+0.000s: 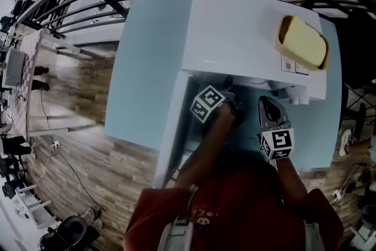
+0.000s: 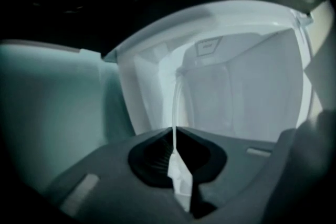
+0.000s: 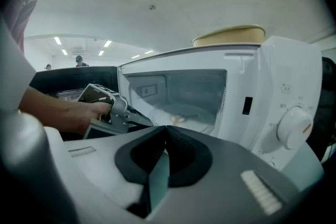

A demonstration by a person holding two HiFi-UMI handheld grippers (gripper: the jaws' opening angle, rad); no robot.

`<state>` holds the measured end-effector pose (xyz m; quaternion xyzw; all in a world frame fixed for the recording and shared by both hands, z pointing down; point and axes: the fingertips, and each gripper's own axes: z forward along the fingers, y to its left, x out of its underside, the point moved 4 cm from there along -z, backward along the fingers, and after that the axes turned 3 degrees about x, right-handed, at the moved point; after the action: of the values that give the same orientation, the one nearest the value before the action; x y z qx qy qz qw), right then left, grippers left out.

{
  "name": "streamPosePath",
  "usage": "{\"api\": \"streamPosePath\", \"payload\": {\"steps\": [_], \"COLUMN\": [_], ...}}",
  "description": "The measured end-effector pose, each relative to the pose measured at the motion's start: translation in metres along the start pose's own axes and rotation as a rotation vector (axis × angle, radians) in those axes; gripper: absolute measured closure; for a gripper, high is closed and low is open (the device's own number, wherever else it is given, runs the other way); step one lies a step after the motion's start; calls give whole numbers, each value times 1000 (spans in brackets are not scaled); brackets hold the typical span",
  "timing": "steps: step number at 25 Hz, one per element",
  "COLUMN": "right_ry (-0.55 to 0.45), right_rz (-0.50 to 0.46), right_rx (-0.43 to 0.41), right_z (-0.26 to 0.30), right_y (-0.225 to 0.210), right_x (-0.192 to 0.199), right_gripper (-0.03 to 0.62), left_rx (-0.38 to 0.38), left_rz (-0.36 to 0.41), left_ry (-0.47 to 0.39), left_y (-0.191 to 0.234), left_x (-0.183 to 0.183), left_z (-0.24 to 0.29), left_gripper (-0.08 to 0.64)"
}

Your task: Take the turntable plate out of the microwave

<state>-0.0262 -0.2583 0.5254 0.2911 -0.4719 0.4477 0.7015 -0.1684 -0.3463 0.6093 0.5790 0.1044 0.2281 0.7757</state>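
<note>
— Where did we find the plate (image 3: 185, 112)?
— It was inside the open microwave (image 1: 235, 32), near the middle of the right gripper view. We had our left tongs (image 2: 174, 134) in through the opening. Their jaws were pinched narrow on the plate's thin glass rim, which ran up the centre of the left gripper view.
— And our right tongs (image 3: 166, 129)?
— We held them outside, in front of the microwave, at the lower right of the head view. The jaws were pressed together with nothing between them.
— What else did we see?
— The door (image 3: 63, 78) stood open at the left. A tan round thing (image 1: 302, 41) sat on top of the microwave, at the upper right of the head view. The microwave stood on a pale blue table (image 1: 141, 67).
</note>
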Motion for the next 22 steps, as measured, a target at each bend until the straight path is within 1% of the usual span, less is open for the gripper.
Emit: {"api": "streamPosePath", "payload": {"steps": [4, 8, 10, 15, 22], "right_ry": [-11, -19, -24, -35, -39], "right_rz": [-15, -17, -19, -15, -24], "right_rx": [-8, -11, -14, -12, -36], "right_z": [-5, -13, -17, -29, -40], "right_y": [4, 5, 6, 4, 9], "right_x": [0, 1, 0, 1, 4], "right_gripper": [592, 592, 592, 592, 592], "left_rx": [27, 107, 130, 106, 134], "left_rz": [-23, -32, -40, -64, -40], "left_ry": [-26, -40, -51, -71, -102], "left_y": [10, 7, 5, 19, 29], "left_x": [11, 21, 23, 35, 43], "left_z": [-14, -22, -24, -46, -78], "left_gripper": [545, 543, 543, 545, 545]}}
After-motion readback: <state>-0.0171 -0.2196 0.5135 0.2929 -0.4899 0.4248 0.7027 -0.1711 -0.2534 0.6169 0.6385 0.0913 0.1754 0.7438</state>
